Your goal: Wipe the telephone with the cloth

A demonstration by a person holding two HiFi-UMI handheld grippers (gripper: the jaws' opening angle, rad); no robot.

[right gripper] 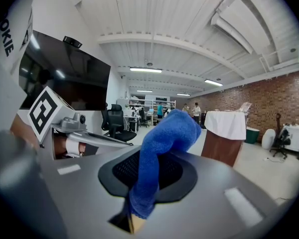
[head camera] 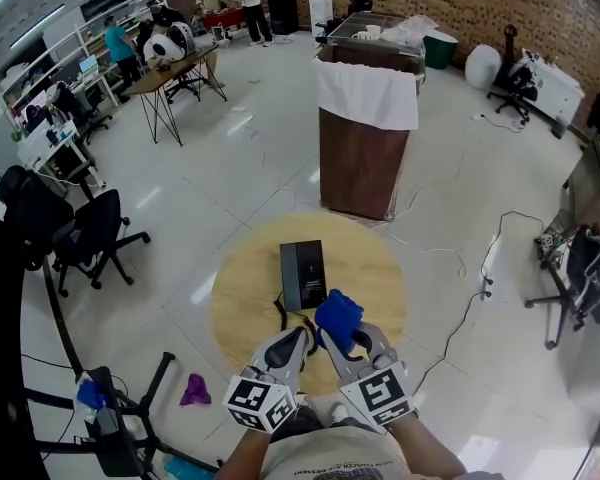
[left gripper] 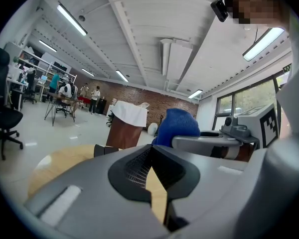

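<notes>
Jaws on my right gripper (right gripper: 139,195) pinch the blue cloth (right gripper: 162,143), which bunches up above them. My left gripper (left gripper: 150,173) has its jaws pressed together with nothing between. Both hover over the near edge of the round wooden table (head camera: 242,293). Just beyond the cloth the black telephone (head camera: 303,273) lies flat, its long axis running away from me toward the brown bin (head camera: 360,158).

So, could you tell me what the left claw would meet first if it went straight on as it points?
Probably the telephone, just ahead of the left claw; height is unclear, so it might pass over.
</notes>
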